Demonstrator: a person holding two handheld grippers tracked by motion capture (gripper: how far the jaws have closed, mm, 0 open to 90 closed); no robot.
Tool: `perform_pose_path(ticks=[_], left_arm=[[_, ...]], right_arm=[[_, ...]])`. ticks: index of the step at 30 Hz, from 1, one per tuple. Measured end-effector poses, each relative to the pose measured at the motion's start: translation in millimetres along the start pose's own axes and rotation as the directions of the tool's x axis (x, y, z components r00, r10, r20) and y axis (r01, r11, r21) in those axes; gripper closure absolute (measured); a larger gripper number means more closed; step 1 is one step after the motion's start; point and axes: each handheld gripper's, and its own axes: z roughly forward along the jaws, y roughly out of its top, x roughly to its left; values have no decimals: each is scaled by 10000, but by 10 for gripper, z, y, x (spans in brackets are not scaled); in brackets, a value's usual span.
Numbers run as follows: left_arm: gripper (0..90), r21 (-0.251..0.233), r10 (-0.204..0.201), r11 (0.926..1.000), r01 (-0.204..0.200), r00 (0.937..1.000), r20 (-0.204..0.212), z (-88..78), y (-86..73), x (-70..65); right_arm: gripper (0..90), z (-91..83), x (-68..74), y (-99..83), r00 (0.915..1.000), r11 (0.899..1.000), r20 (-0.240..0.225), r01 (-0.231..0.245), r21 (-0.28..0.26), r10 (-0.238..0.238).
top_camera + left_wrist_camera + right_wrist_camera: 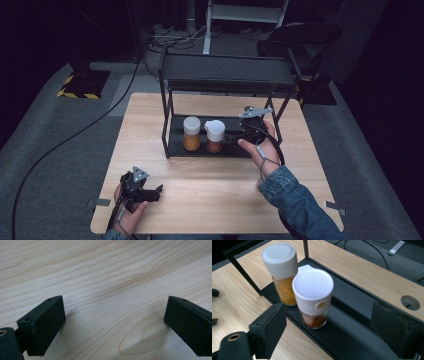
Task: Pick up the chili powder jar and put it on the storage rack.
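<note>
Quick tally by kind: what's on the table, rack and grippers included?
Spice jars: 2, one with a flat grey-white lid, one with a white dispenser cap, both on the rack's bottom shelf
Black rack: 1
Grippers: 2, left gripper, right gripper
Total: 5

Two spice jars, one yellow-filled (191,133) and one red-filled with a flip cap (215,135), stand touching at the left of the black rack's lower shelf (235,150), leaving its right stretch bare. The upper shelf (227,72) and corner posts hem access from above and the sides. The wooden table (200,195) in front lies open.
</note>
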Motion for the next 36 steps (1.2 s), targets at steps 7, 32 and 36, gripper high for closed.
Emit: perform_pose_path(ticks=[7,32,36], left_arm=[[34,2,2,10000,-2,10000,-1,0,0,0],[33,3,6,10000,-6,10000,0,0,0,1],[33,3,4,10000,-4,10000,0,0,0,0]], right_arm=[[132,-144,-44,-69,10000,10000,36,-37,-60,38],[124,-609,-168,-337,9995,9999,299,-106,34,105],[122,-691,-186,-390,9993,9998,312,-201,-53,203]])
